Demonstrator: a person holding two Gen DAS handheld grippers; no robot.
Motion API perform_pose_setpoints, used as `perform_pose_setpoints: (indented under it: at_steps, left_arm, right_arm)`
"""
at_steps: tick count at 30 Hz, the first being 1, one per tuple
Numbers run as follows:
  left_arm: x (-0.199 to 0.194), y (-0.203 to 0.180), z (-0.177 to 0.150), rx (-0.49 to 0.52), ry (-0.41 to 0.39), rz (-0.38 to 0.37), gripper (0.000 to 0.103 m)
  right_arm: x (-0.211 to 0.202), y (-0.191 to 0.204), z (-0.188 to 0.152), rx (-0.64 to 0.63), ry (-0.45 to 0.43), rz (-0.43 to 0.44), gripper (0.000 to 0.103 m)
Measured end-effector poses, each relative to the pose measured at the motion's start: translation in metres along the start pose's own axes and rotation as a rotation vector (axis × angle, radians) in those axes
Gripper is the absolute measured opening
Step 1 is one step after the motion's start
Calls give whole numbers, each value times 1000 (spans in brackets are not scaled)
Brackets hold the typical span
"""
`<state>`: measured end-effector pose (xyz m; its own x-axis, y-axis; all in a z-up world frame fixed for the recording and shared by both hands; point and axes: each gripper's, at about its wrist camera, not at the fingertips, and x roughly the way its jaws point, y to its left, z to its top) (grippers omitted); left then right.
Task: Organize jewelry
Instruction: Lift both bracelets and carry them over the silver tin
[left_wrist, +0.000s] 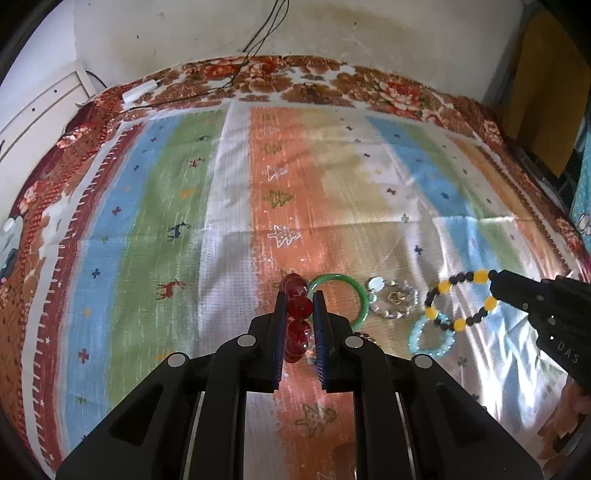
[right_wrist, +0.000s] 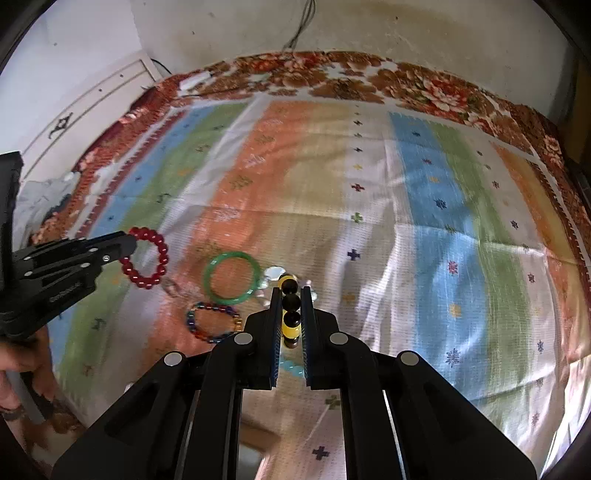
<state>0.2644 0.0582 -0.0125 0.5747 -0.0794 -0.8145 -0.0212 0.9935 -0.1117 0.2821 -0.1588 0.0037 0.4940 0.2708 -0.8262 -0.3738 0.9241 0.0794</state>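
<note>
Red bracelet (right_wrist: 147, 257), yellow-black bracelet (left_wrist: 461, 300) – both dangling, gripped

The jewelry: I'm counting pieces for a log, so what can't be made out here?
- Pale blue bracelet: right wrist view, mostly hidden behind the right gripper.
- Multicolour bracelet: near side hidden by the same gripper.
- Silver piece: left wrist view, too small to identify.
</note>
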Motion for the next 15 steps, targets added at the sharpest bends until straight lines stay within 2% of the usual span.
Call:
perform_pose_setpoints:
  at_steps: [15]
  left_arm:
    - [-46,-18,-15,7,-80,-55,13]
  right_arm:
    - [-45,21,-26,-29,-70,36,10]
